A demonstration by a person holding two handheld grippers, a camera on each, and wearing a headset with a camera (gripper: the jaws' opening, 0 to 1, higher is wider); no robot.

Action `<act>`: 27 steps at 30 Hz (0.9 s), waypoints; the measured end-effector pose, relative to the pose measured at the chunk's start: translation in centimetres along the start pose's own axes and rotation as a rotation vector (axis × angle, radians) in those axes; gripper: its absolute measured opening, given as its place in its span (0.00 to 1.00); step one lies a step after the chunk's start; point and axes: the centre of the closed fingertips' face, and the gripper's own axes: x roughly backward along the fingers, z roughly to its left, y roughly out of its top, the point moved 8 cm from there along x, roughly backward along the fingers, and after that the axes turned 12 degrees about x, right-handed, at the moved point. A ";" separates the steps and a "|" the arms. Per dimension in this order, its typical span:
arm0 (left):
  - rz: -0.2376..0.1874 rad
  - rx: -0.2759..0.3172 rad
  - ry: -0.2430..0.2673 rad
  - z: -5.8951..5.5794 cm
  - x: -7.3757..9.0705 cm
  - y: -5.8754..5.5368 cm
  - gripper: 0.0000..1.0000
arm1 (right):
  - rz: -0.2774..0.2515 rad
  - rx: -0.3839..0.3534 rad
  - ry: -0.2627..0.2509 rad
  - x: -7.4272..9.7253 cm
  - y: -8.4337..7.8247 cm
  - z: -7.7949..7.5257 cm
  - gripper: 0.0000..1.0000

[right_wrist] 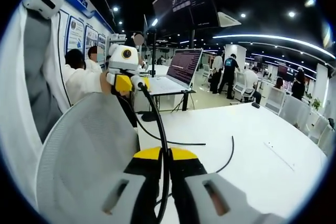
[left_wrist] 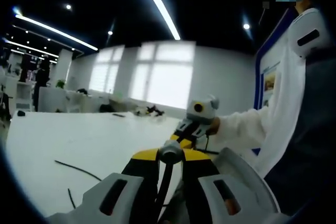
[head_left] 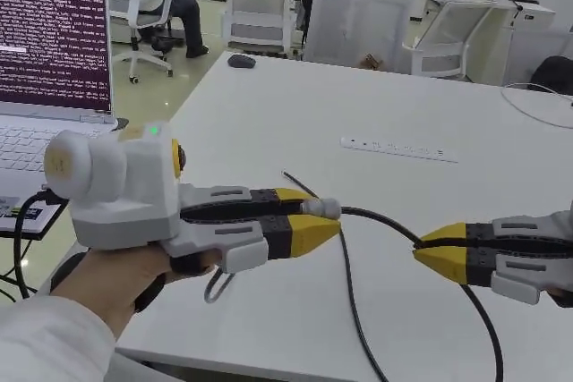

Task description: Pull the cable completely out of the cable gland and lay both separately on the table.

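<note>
Head view: the cable gland [head_left: 322,207] sits above the surface [head_left: 269,114], pinched in the closed fingers of my left gripper [head_left: 319,216]. The cable [head_left: 376,216] leaves the gland toward my right gripper [head_left: 419,248], which is clamped on it nearby. I judge the pull should run along that line, away from the gland.

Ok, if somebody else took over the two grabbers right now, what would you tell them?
Left gripper: shut on the cable gland.
Right gripper: shut on the cable, a little way from the gland.
Both are held over the table.
Done: both parts gripped.
Left: the cable is not yet out of the gland. Pull it fully out, then lay each down separately.
</note>
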 end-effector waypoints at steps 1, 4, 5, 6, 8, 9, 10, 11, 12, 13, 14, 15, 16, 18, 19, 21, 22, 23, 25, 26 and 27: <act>-0.001 0.001 -0.001 0.0 0.0 0.0 0.16 | 0.005 -0.001 -0.002 0.0 -0.1 0.0 0.05; -0.006 0.000 -0.003 0.0 0.0 0.1 0.16 | 0.010 -0.010 -0.013 0.1 -0.3 0.0 0.05; -0.008 0.000 -0.004 0.0 0.1 0.1 0.16 | 0.012 -0.016 -0.017 0.2 -0.4 -0.1 0.05; -0.010 0.003 -0.006 0.0 0.1 0.1 0.16 | 0.014 -0.018 -0.019 0.2 -0.4 -0.1 0.05; -0.012 0.007 -0.008 0.0 0.1 0.1 0.16 | 0.020 -0.024 -0.018 0.2 -0.3 -0.1 0.05; -0.014 0.008 -0.008 0.0 0.1 0.1 0.16 | 0.025 -0.026 -0.016 0.2 -0.3 -0.1 0.05; -0.016 0.011 -0.008 0.0 0.1 0.1 0.16 | 0.033 -0.026 -0.010 0.1 -0.2 -0.1 0.05; -0.021 0.017 -0.011 0.0 0.1 0.2 0.16 | 0.037 -0.026 -0.008 0.1 -0.1 -0.1 0.05; -0.024 0.019 -0.012 0.0 0.1 0.2 0.16 | 0.043 -0.027 -0.006 0.1 0.0 -0.1 0.05; -0.030 0.020 -0.012 0.0 0.2 0.3 0.16 | 0.046 -0.028 -0.005 0.1 0.1 -0.1 0.05; -0.034 0.020 -0.013 0.0 0.2 0.3 0.16 | 0.056 -0.035 -0.004 0.2 0.3 -0.1 0.05; -0.039 0.022 -0.012 0.0 0.2 0.3 0.16 | 0.065 -0.039 -0.002 0.2 0.3 -0.2 0.05; -0.043 0.021 -0.011 0.0 0.2 0.4 0.16 | 0.077 -0.041 -0.001 0.2 0.4 -0.2 0.05; -0.052 0.020 -0.007 0.0 0.3 0.5 0.16 | 0.105 -0.041 0.003 0.3 0.9 -0.1 0.06; -0.056 0.022 -0.007 0.0 0.3 0.5 0.16 | 0.103 -0.042 0.002 0.3 1.5 -0.1 0.07; -0.050 0.018 -0.002 0.1 0.3 0.4 0.16 | 0.080 -0.026 0.000 0.3 2.5 0.0 0.11; -0.046 0.017 -0.001 0.1 0.2 0.4 0.16 | 0.051 -0.007 0.007 0.1 3.5 0.1 0.12; -0.040 0.015 -0.001 0.0 0.2 0.3 0.16 | 0.029 0.005 0.010 -0.1 4.4 0.2 0.13; -0.032 0.015 -0.004 0.0 0.1 0.2 0.16 | 0.001 0.038 0.029 -0.5 5.8 0.4 0.15; -0.030 0.015 -0.005 -0.1 0.1 0.2 0.16 | -0.004 0.061 0.035 -0.6 6.3 0.5 0.15; -0.028 0.016 -0.007 -0.1 0.1 0.2 0.16 | -0.005 0.089 0.041 -0.9 6.8 0.5 0.15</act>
